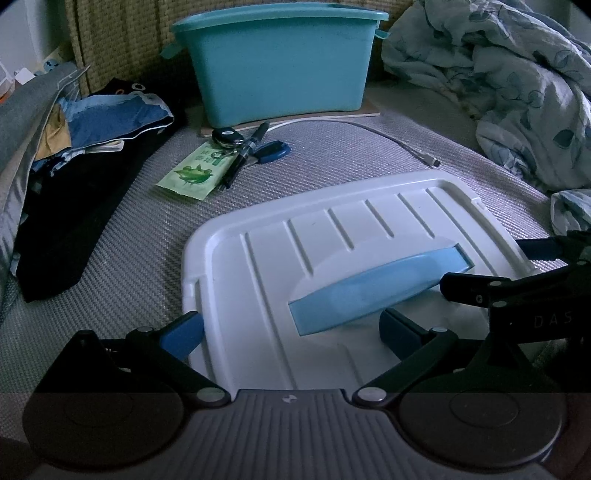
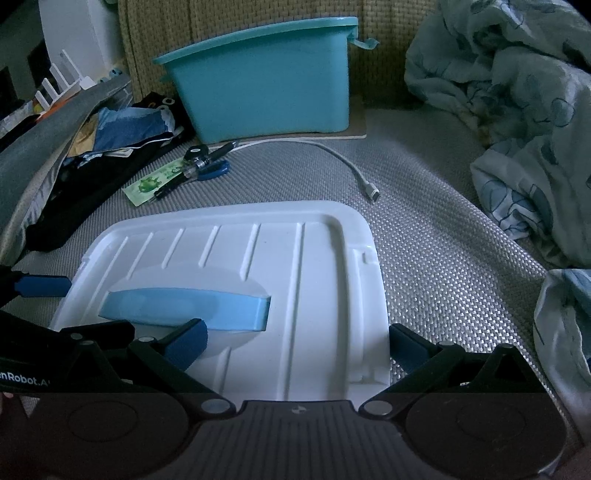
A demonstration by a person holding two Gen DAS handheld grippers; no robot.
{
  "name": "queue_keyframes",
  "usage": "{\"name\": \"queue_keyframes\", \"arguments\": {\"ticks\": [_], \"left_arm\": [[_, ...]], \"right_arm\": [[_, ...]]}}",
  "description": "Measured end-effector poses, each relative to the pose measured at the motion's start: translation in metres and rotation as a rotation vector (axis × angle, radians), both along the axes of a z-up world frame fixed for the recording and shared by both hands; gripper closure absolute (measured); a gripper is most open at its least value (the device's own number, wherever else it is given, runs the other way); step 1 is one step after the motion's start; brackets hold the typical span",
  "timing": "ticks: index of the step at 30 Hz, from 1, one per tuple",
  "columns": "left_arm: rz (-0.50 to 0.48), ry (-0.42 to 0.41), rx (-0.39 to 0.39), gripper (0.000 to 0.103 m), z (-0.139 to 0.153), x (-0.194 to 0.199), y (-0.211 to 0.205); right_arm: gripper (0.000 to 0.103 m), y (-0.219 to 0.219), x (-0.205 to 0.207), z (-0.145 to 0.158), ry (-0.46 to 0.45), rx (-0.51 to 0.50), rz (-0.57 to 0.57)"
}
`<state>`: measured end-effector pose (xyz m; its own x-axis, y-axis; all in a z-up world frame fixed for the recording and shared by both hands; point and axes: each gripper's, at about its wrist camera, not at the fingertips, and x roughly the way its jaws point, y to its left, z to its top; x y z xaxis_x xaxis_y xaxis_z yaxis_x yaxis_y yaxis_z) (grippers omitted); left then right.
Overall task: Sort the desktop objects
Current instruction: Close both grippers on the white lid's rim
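A white box lid (image 1: 332, 236) with a light blue handle (image 1: 376, 288) lies on the grey woven mat; it also shows in the right wrist view (image 2: 295, 266). My left gripper (image 1: 291, 332) is open, its fingers straddling the lid's left part near the handle. My right gripper (image 2: 299, 343) is open over the lid's right part. Behind the lid lie a green sachet (image 1: 192, 173), a black pen (image 1: 243, 151), keys with a black fob (image 1: 226, 136) and a blue tag (image 1: 275, 150), and a white cable (image 1: 388, 136). A teal bin (image 1: 280, 59) stands at the back.
Dark clothes and a bag (image 1: 74, 166) are piled at the left. A crumpled floral blanket (image 1: 517, 92) fills the right side. A woven headboard (image 1: 122, 33) stands behind the bin. The right gripper's fingers (image 1: 465, 288) reach into the left wrist view.
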<state>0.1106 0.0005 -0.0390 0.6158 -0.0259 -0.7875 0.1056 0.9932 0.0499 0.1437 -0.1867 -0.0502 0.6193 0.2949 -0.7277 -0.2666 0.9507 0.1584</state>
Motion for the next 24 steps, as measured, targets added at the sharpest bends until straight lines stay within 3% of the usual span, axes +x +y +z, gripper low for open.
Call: {"name": "queue_keyframes", "arguments": {"ticks": [9, 10, 11, 12, 13, 14, 16, 20, 24], "left_arm": [[-0.017, -0.019, 0.000, 0.001, 0.002, -0.003, -0.002], [-0.059, -0.026, -0.028, 0.010, 0.004, -0.005, -0.004], [-0.102, -0.031, -0.059, 0.025, 0.005, -0.007, -0.006], [-0.135, -0.033, -0.088, 0.028, 0.006, -0.009, -0.009], [-0.136, -0.045, -0.069, 0.026, 0.007, -0.011, -0.012], [-0.132, -0.053, -0.051, 0.019, 0.007, -0.012, -0.013], [-0.096, -0.034, -0.022, 0.014, 0.004, -0.010, -0.013], [-0.021, -0.025, -0.020, 0.014, 0.005, -0.006, -0.004], [0.074, -0.026, -0.083, 0.015, 0.010, -0.002, 0.018]], "right_arm": [[0.000, -0.003, -0.003, 0.002, 0.003, 0.011, -0.006], [0.001, -0.003, -0.004, 0.003, 0.000, 0.014, -0.006], [0.001, -0.003, -0.005, 0.003, -0.002, 0.020, -0.002], [0.004, -0.004, -0.005, 0.003, -0.003, 0.026, 0.003], [0.010, -0.003, -0.006, 0.004, -0.006, 0.035, 0.013], [0.013, -0.003, -0.007, 0.005, -0.009, 0.040, 0.028], [0.013, -0.002, -0.007, 0.005, -0.012, 0.036, 0.042], [0.013, -0.004, -0.008, 0.004, -0.021, 0.037, 0.063], [0.012, -0.011, -0.006, 0.003, -0.004, 0.064, 0.089]]}}
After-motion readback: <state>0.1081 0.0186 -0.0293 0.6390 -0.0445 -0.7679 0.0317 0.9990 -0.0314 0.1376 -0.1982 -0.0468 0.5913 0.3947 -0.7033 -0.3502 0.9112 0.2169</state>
